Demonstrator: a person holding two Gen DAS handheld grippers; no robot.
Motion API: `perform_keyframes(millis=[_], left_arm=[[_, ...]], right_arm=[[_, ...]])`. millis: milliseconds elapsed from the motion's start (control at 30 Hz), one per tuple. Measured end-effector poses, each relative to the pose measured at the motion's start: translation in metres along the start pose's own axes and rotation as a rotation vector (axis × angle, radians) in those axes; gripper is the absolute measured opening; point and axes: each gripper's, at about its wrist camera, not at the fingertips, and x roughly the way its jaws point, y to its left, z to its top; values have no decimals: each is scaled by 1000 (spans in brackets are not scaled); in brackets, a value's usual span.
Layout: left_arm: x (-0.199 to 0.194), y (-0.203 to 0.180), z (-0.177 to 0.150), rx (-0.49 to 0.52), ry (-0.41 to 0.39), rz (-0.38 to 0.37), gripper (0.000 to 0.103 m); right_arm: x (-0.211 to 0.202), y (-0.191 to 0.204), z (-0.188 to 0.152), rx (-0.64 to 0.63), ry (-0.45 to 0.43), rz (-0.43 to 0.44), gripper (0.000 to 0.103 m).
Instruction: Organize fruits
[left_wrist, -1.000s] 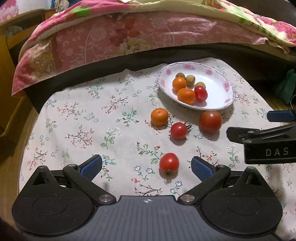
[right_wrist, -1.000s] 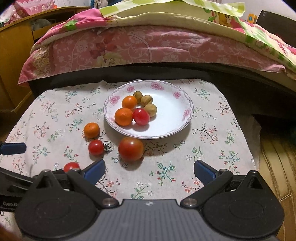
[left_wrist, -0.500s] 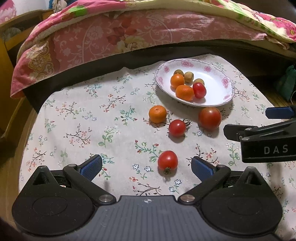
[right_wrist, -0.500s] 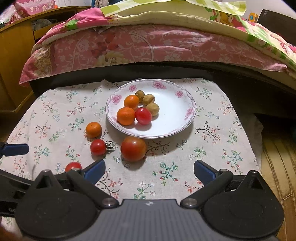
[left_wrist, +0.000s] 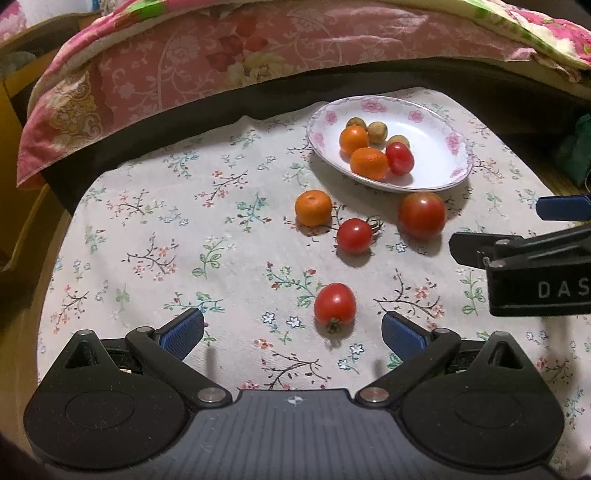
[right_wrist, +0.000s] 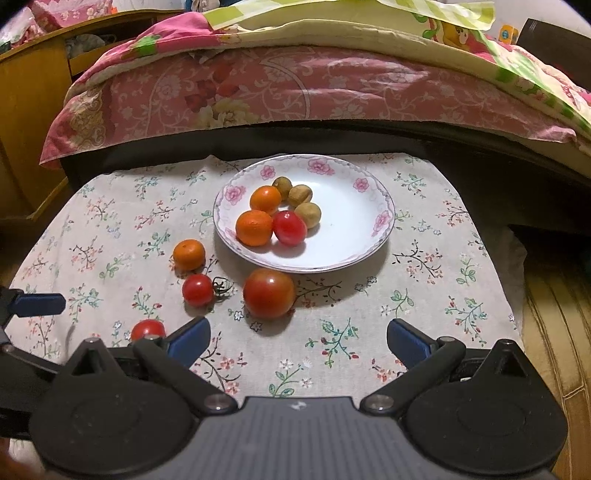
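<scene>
A white flowered plate (left_wrist: 439, 146) (right_wrist: 354, 221) on a floral cloth holds two tangerines, a small tomato and three brown fruits. On the cloth lie a tangerine (left_wrist: 313, 207) (right_wrist: 189, 254), a small tomato with a stem (left_wrist: 354, 235) (right_wrist: 198, 290), a large tomato (left_wrist: 422, 214) (right_wrist: 269, 293) and a small tomato (left_wrist: 334, 304) (right_wrist: 148, 329). My left gripper (left_wrist: 293, 332) is open and empty, with that last tomato just ahead between its fingers. My right gripper (right_wrist: 298, 341) is open and empty, just short of the large tomato.
A bed with a pink floral quilt (right_wrist: 295, 88) runs along the far side of the cloth. A wooden cabinet (right_wrist: 33, 122) stands at the left. The cloth's right edge drops to a wooden floor (right_wrist: 554, 332). The right gripper's body (left_wrist: 532, 269) shows at the right.
Both grippers have moved slightly forward toward the fruit. The left one has come closer to the nearest small tomato. The fruit has not moved and both stay open.
</scene>
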Motion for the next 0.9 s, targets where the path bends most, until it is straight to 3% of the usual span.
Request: perform_keyframes(millis=[900], left_arm=[[1,-1,0,32,-18,-13,103]], right_arm=[[2,1,5,7,-10,9,103]])
